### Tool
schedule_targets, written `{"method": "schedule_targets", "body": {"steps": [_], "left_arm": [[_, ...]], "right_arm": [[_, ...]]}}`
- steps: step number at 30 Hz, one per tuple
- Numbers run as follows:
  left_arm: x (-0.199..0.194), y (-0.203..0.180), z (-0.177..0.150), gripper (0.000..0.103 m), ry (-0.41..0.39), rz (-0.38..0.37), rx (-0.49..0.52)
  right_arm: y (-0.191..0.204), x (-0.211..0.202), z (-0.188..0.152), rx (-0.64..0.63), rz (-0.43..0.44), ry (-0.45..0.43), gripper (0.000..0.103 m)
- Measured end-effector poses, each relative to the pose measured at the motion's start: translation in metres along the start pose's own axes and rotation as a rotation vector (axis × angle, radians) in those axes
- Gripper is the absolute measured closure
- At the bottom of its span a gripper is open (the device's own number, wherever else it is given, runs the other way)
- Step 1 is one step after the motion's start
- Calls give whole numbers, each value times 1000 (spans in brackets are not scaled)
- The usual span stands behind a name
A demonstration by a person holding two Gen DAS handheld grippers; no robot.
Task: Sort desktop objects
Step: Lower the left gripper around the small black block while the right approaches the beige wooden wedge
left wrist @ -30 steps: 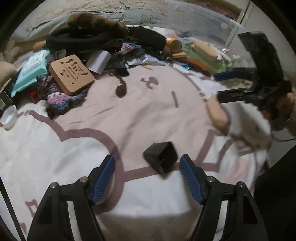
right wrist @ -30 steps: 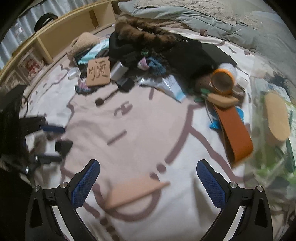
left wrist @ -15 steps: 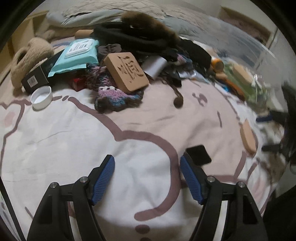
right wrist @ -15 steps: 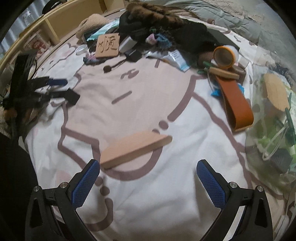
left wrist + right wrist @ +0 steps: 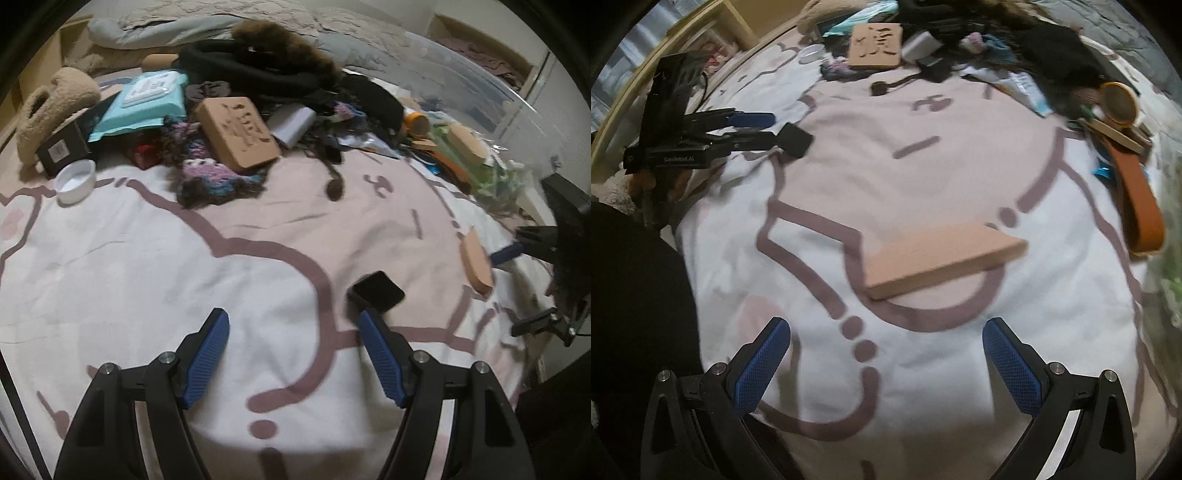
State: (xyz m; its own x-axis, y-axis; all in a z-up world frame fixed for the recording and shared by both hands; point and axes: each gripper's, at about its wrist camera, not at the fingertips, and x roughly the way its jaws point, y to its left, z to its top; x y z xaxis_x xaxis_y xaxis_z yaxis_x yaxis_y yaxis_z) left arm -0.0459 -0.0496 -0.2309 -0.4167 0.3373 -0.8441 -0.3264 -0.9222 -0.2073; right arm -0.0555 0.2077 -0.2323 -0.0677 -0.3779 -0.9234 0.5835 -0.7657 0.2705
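ahead of the right gripper (image 5: 886, 354), whose fingers stand wide apart and empty, a flat wooden piece (image 5: 938, 254) lies alone on the bed cover (image 5: 129, 277). just past the left gripper (image 5: 293, 343), its fingers also apart and holding nothing, sits a small black block (image 5: 376, 291). beyond both, the heap (image 5: 236, 122) of clutter looks unsorted, so most of the sorting seems left.
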Motion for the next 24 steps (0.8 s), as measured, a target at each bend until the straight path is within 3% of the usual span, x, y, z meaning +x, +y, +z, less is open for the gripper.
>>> {"method": "schedule_targets", "body": {"steps": [7, 13, 22, 24], "left_arm": [[-1, -10, -9, 31, 9, -13, 16], [6, -10, 3, 31, -17, -19, -11], [8, 13, 26, 30, -85, 0, -138], [1, 17, 24, 30, -99, -25, -164]], "right_arm": [[-10, 4, 24, 80, 45, -60, 0], [-19, 6, 46, 136, -5, -112, 0], [-25, 10, 44, 152, -26, -122, 0], [-25, 8, 42, 146, -47, -132, 0]]}}
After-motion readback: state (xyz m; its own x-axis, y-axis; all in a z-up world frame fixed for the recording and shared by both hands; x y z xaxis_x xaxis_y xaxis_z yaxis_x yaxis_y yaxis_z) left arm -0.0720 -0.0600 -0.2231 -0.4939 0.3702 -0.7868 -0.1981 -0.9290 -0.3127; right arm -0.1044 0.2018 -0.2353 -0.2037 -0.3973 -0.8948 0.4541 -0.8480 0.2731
